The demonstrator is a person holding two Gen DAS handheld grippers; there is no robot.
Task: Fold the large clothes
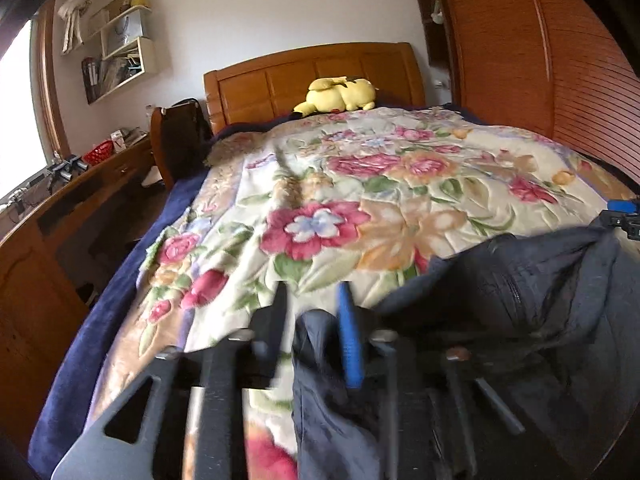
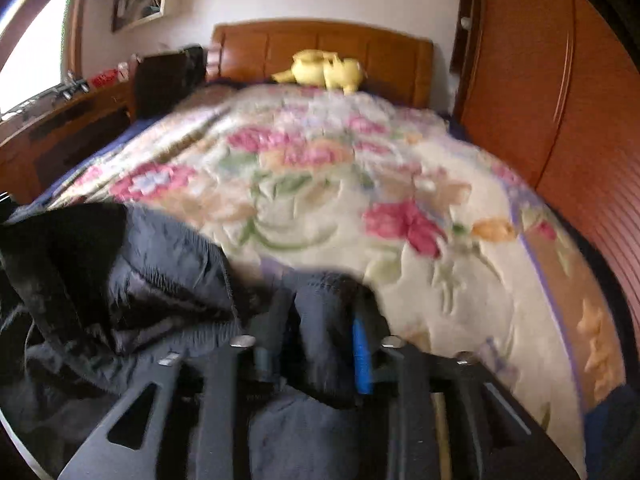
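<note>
A dark padded jacket (image 1: pixel 520 300) lies bunched at the near end of a bed covered by a floral blanket (image 1: pixel 320 200). In the left wrist view my left gripper (image 1: pixel 314 312) has its jaws apart. A fold of the jacket lies against the blue-padded right finger, and a strip of blanket shows beside the left finger. In the right wrist view the jacket (image 2: pixel 140 272) is heaped to the left, over the blanket (image 2: pixel 320 200). My right gripper (image 2: pixel 316 332) also stands with its jaws apart, with a lump of jacket fabric loose between the fingers. Both views are motion-blurred.
A yellow plush toy (image 1: pixel 340 94) rests by the wooden headboard (image 1: pixel 280 76). A wooden wardrobe (image 1: pixel 540 60) runs along the bed's right side. On the left are a wooden desk (image 1: pixel 60 208) with small items and a chair holding a dark bag (image 1: pixel 180 132).
</note>
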